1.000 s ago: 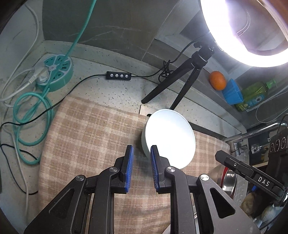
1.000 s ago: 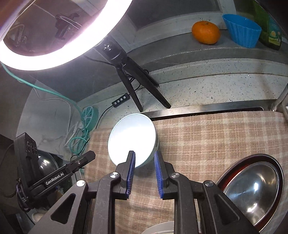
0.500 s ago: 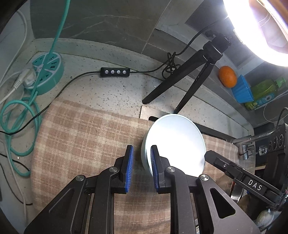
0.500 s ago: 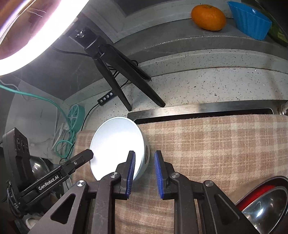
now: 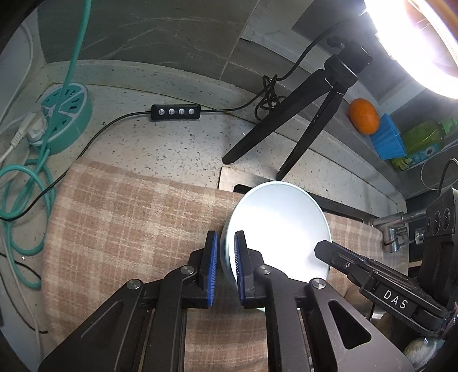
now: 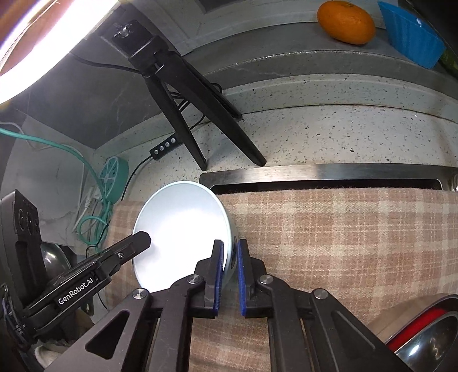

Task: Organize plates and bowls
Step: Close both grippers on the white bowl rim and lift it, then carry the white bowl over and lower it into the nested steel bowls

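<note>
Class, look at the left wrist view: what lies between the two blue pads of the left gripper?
The near rim of the pale blue bowl sits between the left gripper pads, which have just closed on it. The right wrist view shows its far rim gripped likewise.

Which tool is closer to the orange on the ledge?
Right. The right tool grips the white bowl rim on the side toward the orange; the left tool grips the far rim.
</note>
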